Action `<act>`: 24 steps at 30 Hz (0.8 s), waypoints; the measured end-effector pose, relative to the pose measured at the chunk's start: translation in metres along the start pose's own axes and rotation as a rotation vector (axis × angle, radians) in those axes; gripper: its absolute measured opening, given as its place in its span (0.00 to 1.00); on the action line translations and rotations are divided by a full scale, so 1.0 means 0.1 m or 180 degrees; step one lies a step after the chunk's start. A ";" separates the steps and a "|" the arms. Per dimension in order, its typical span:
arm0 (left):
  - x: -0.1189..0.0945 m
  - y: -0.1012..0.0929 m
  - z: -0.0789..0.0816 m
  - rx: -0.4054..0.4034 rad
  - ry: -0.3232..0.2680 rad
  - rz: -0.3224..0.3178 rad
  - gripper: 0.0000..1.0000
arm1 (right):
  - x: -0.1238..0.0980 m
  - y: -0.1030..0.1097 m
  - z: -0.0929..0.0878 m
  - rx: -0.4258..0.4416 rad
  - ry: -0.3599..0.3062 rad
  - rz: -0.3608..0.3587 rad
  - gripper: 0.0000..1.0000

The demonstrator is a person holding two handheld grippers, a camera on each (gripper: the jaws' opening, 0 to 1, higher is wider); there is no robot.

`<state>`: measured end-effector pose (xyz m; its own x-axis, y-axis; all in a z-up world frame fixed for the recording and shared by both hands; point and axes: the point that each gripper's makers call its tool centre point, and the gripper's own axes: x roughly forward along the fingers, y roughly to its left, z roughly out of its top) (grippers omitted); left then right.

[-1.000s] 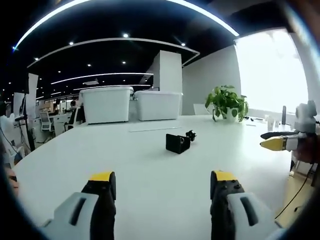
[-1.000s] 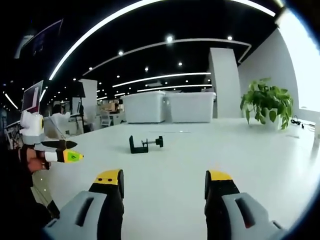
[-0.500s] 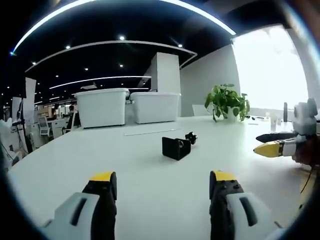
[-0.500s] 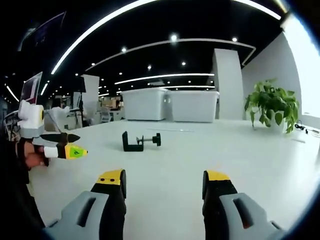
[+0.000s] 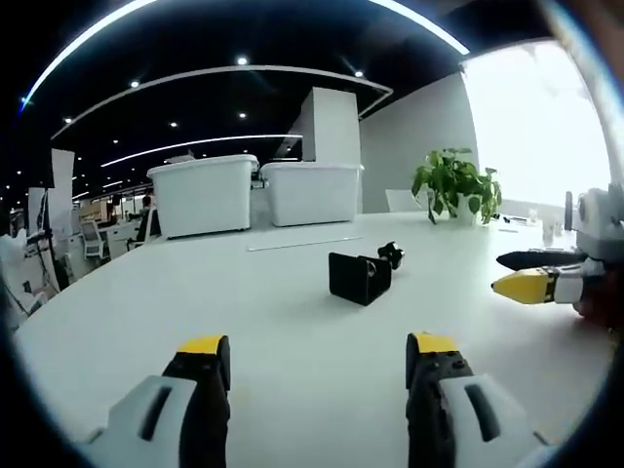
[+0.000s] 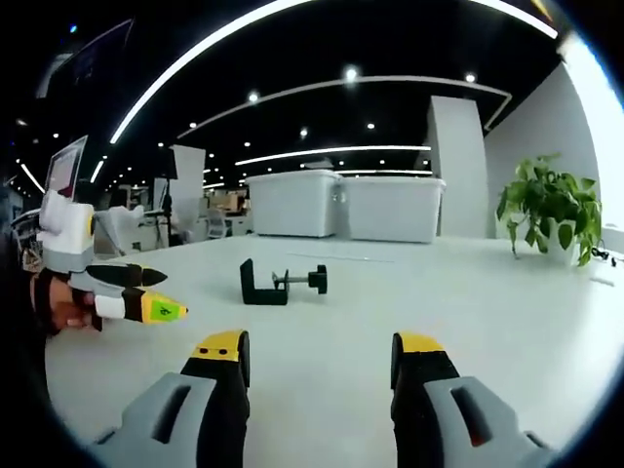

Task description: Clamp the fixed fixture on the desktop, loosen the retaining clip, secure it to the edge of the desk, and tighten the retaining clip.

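Black C-shaped clamp fixture (image 6: 280,284) lies on the white tabletop (image 6: 458,312), screw knob pointing right in the right gripper view; well ahead of both tools, untouched. Left hand-held gripper (image 5: 312,356): jaws spread wide, empty. Right hand-held gripper (image 6: 312,353): same, wide and empty.

Step in hand, as I judge: approach and grasp. Best to pinch the fixture's solid C-body with one gripper, leaving the knob free for the other to turn.

No brand or writing legible; a small mark on the left gripper's yellow tip is too small to read.
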<state>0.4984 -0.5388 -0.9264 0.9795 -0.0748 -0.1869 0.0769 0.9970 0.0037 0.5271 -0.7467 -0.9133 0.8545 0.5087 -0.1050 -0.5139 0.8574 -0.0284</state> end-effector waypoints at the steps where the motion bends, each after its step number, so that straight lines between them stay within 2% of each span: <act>1: 0.04 0.00 0.01 -0.0015 -0.0006 0.0002 0.73 | 0.00 -0.01 0.00 -0.0008 -0.0005 -0.0006 0.58; 3: 0.03 -0.02 0.01 -0.0037 -0.0011 0.0011 0.73 | -0.01 -0.03 0.02 0.0025 -0.0040 -0.0017 0.58; 10: 0.28 -0.13 0.05 0.0073 0.0012 -0.0003 0.70 | 0.08 -0.07 0.04 0.0009 -0.0044 0.0016 0.56; 13: 0.35 -0.15 0.08 0.0086 -0.0002 0.0001 0.70 | 0.08 -0.03 0.05 -0.0002 -0.0060 0.0050 0.56; 15: 0.49 -0.16 0.10 0.0062 -0.0009 -0.0007 0.69 | 0.04 0.03 0.08 -0.0019 -0.0083 0.0092 0.56; 21: 0.47 -0.19 0.13 0.0084 -0.0069 0.0041 0.67 | 0.01 0.09 0.12 -0.0005 -0.0142 0.0162 0.54; 24: 0.56 -0.15 0.15 0.0083 -0.0079 0.0083 0.67 | 0.01 0.09 0.12 0.0011 -0.0141 0.0158 0.54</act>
<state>0.5545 -0.5579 -0.9218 0.9855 -0.0495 -0.1621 0.0557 0.9979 0.0341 0.5245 -0.7375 -0.9020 0.8305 0.5535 -0.0621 -0.5556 0.8312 -0.0210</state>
